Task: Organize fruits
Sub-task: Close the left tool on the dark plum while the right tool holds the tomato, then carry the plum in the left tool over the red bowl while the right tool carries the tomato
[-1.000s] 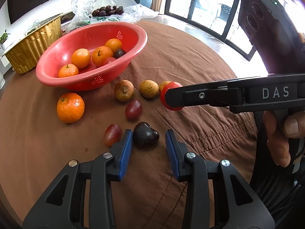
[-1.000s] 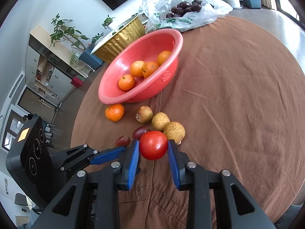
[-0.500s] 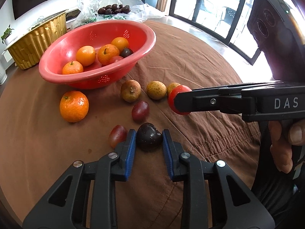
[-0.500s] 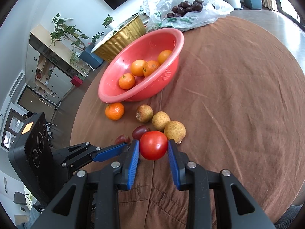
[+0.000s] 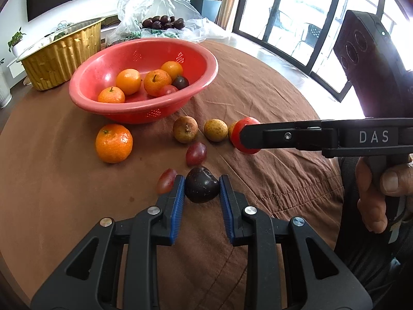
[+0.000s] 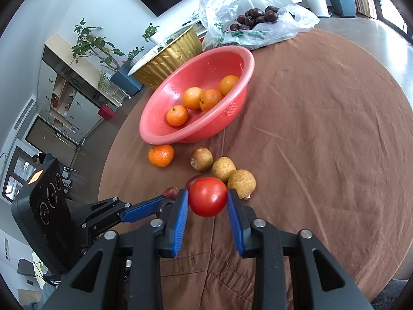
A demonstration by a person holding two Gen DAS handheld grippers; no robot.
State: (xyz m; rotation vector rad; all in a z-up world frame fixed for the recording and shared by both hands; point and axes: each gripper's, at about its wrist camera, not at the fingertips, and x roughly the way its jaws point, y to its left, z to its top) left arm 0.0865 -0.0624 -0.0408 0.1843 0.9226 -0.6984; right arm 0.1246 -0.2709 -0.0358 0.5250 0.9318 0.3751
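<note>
Fruit lies scattered across a round table draped in a brown cloth (image 5: 271, 98), with 2 hand-held grippers each pinching a piece near the table's front edge. The left gripper (image 5: 202, 190) has its blue pads (image 5: 179, 199) pressed against a dark plum (image 5: 201, 184) that sits low over the cloth; whether the plum is lifted clear cannot be told. The right gripper (image 6: 207, 201) clamps a red tomato (image 6: 207, 196) between its pads. A red bowl (image 5: 206, 59) toward the table's far side holds 4 oranges (image 5: 128, 81), a dark fruit and a red one. Just in front of the bowl, on the cloth, rest another orange (image 5: 114, 143), 3 tan fruits (image 6: 223, 169) in a row and 2 reddish grapes (image 5: 196, 153), 1 of them touching the left gripper's outer finger. At the far edge stand a gold foil tray (image 5: 62, 51) and a clear plastic bag (image 6: 258, 7) with more dark plums. A hand (image 5: 379, 193) grips the right tool's handle.
</note>
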